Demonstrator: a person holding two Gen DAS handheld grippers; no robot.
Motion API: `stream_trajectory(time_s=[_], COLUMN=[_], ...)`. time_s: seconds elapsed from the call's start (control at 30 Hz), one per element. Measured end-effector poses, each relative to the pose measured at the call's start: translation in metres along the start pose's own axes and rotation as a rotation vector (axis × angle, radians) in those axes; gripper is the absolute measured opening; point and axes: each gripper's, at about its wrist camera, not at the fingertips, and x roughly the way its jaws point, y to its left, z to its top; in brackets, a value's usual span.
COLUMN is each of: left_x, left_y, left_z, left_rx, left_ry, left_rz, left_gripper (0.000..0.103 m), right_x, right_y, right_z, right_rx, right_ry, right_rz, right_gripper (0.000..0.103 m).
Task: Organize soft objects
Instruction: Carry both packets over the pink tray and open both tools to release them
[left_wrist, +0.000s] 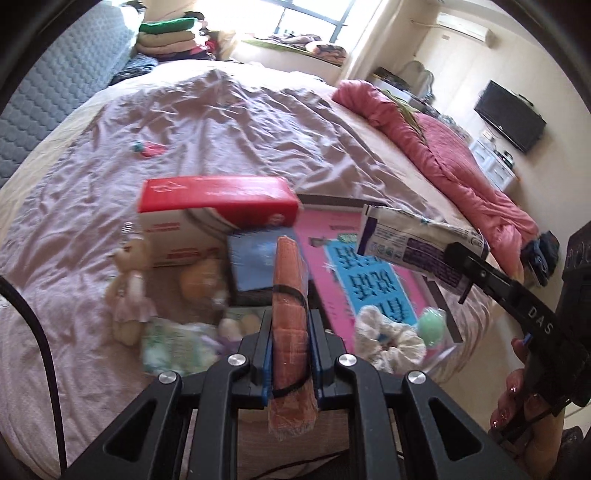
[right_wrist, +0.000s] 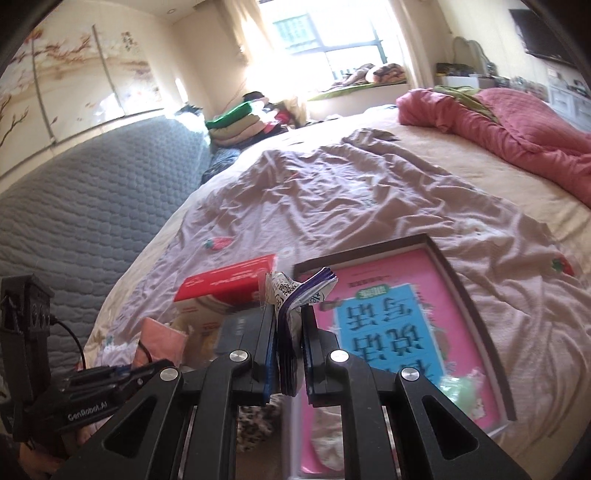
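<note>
My left gripper (left_wrist: 290, 325) is shut on an orange folded cloth in clear wrap (left_wrist: 290, 314), held upright above the pile on the bed. My right gripper (right_wrist: 288, 328) is shut on a white and purple soft packet (right_wrist: 291, 291); the packet also shows in the left wrist view (left_wrist: 413, 240), held above the pink box. Below lie a small teddy bear in a pink dress (left_wrist: 129, 288), a white scrunchie (left_wrist: 388, 336), a green ball (left_wrist: 432, 321) and pale soft packets (left_wrist: 173, 343).
A red and white carton (left_wrist: 214, 206) and a pink box with blue print (left_wrist: 369, 273) lie on the wrinkled lilac sheet (left_wrist: 221, 122). A dark blue box (left_wrist: 255, 262) sits between them. A pink quilt (left_wrist: 443, 147) lies at the right. A grey padded headboard (right_wrist: 92, 206) is left.
</note>
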Motion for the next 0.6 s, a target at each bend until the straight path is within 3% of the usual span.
stream_trajectory(time_s=[0.3, 0.6], left_x=[0.041, 0.08], left_y=[-0.056, -0.086], left_z=[-0.007, -0.017], left_rx=[0.072, 0.116], left_ry=[0.076, 0.158], left_rz=[-0.043, -0.064], left_gripper=[0.017, 0.017], right_x=[-0.009, 0.009], right_y=[-0.052, -0.077], right_z=[-0.012, -0.03], right_rx=[0.116, 0.203], right_ry=[0.001, 0.072], right_rz=[-0.027, -0.024], right_gripper=[0.012, 0.013])
